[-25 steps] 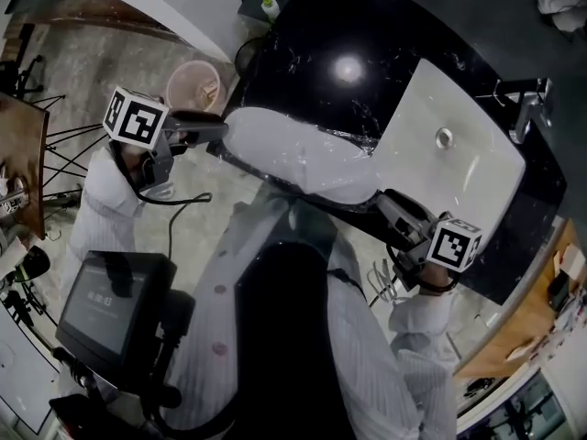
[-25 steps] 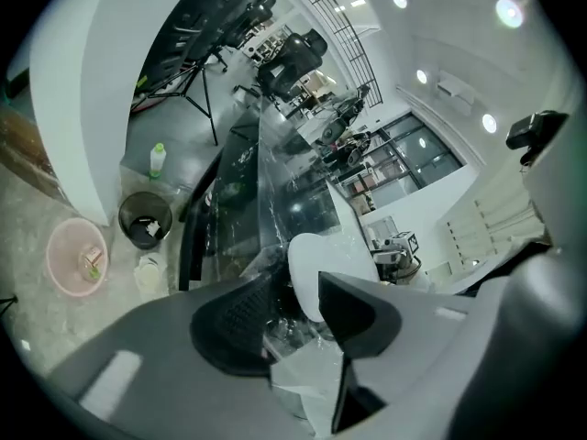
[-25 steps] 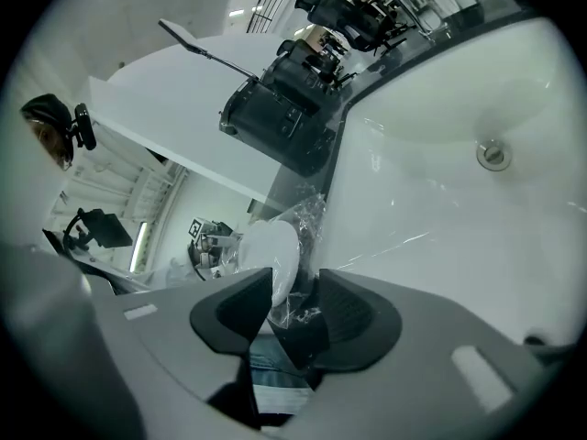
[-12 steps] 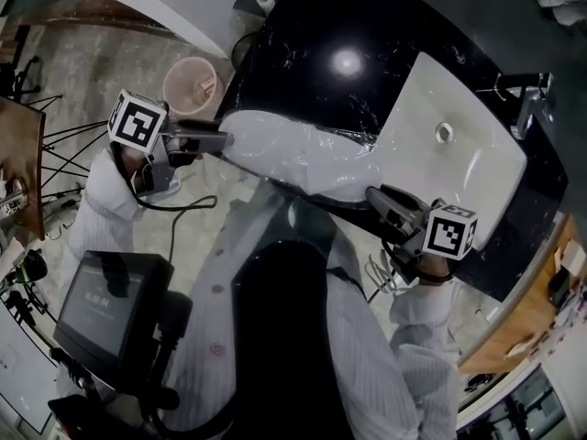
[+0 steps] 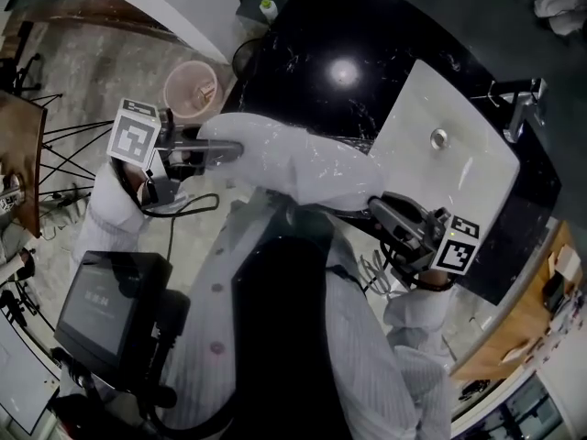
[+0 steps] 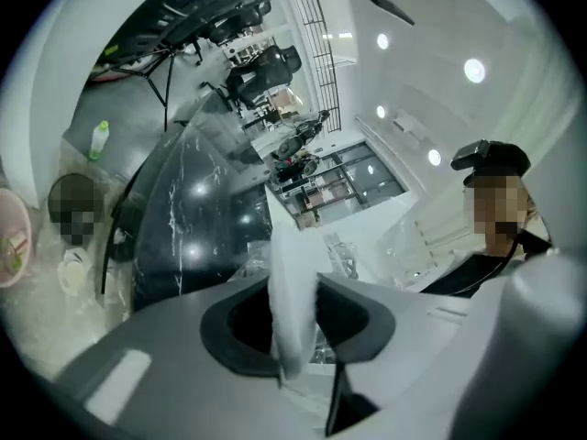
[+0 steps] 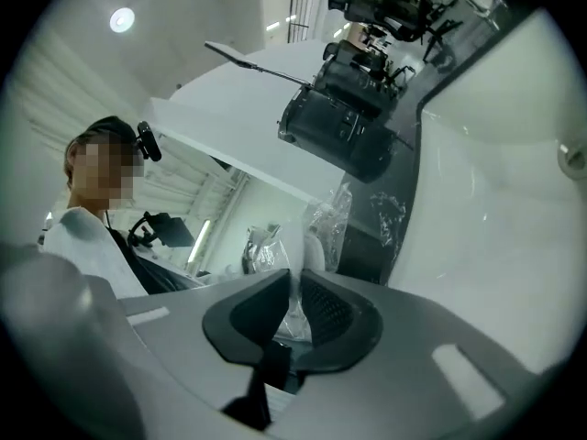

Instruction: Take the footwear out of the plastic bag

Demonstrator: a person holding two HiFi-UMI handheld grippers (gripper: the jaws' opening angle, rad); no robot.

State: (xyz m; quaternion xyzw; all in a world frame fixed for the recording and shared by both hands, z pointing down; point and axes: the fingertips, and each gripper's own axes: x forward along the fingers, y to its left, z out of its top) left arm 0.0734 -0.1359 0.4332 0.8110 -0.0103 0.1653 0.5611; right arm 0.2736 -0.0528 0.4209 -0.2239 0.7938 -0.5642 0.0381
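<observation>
A clear plastic bag with white footwear inside hangs stretched between my two grippers above the black counter's near edge. My left gripper has just been closing and pinches the bag's left end; in the left gripper view a white fold of the bag is squeezed between the pads. My right gripper has also just been closing, and in the right gripper view crinkled clear film is pressed between its nearly closed jaws. The footwear itself shows only as a white bulk through the plastic.
A white sink basin with a faucet is set in the black counter. A pink bin stands on the floor at the left and a small bottle at the counter's far corner. A dark monitor sits lower left.
Both grippers closed on the bag's ends and rose, lifting the bag off the counter edge. The left gripper tilted and moved in toward the bag; the right one moved slightly inward.
</observation>
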